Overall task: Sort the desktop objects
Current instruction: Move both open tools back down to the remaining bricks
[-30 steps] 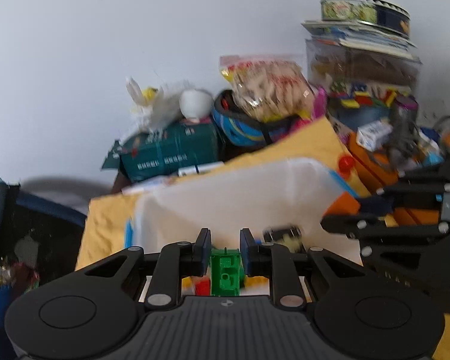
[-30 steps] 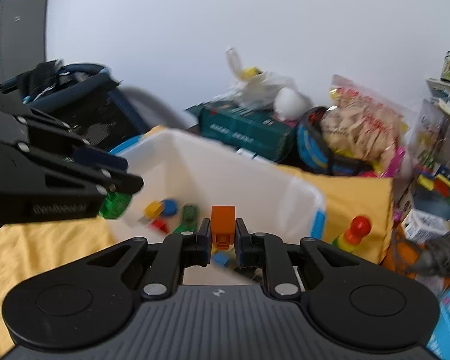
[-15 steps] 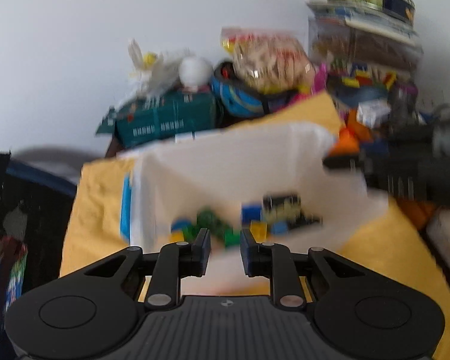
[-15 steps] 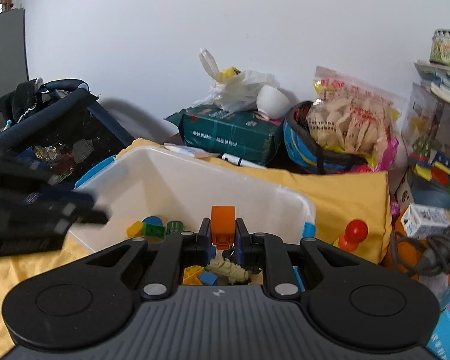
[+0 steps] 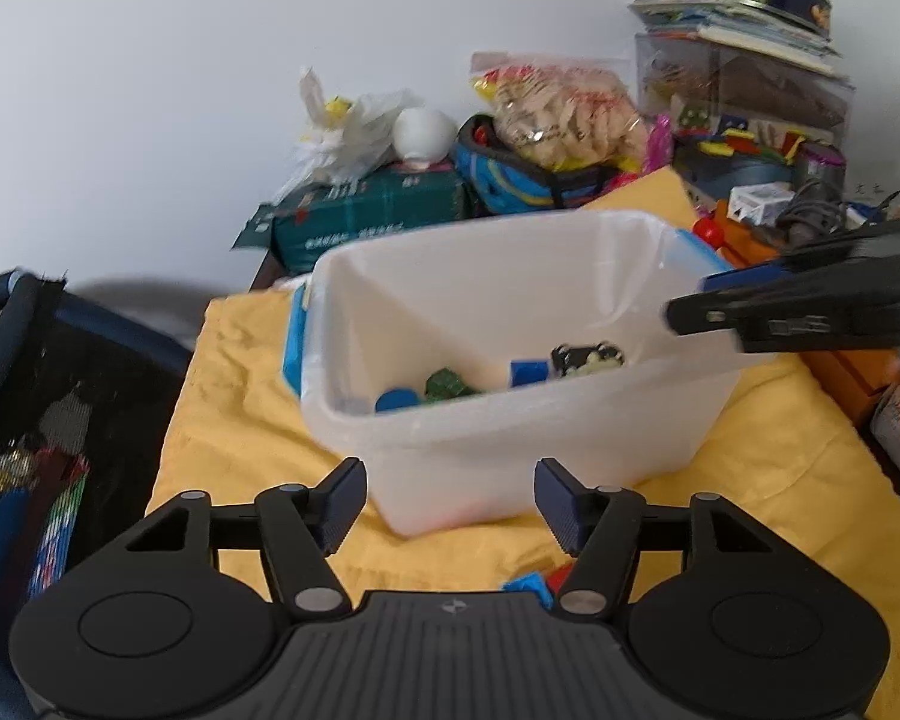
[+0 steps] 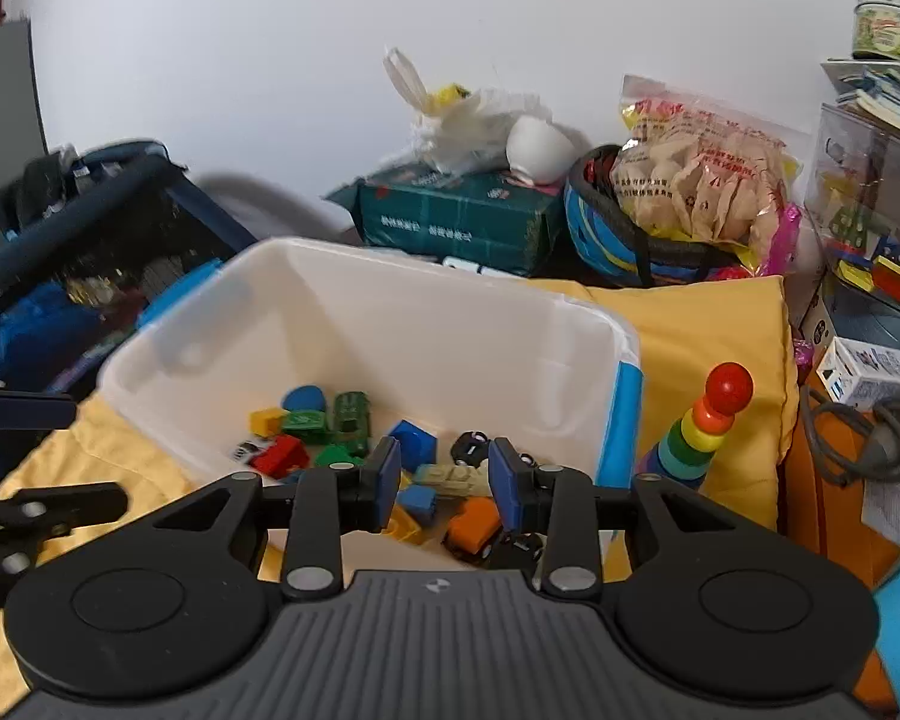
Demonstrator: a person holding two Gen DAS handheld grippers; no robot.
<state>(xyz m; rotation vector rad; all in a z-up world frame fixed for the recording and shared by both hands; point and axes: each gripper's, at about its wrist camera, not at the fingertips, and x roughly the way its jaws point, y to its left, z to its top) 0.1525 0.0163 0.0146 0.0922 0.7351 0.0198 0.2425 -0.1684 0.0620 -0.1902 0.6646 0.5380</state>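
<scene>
From my left wrist, my left gripper (image 5: 449, 501) is spread wide with nothing between its fingers, held just in front of the white bin (image 5: 510, 438), which stands on the yellow cloth (image 5: 240, 420). Inside the bin lie a green toy car (image 5: 447, 384) and a blue block (image 5: 528, 371). My right gripper (image 5: 810, 315) reaches in over the bin's right rim.

From my right wrist, my right gripper (image 6: 444, 477) is partly open and empty, poised over the near edge of the bin (image 6: 354, 300). An orange toy car (image 6: 473, 525) lies in the bin just below its fingers. The rainbow stacking toy (image 6: 702, 426) stands right of the bin.
</scene>
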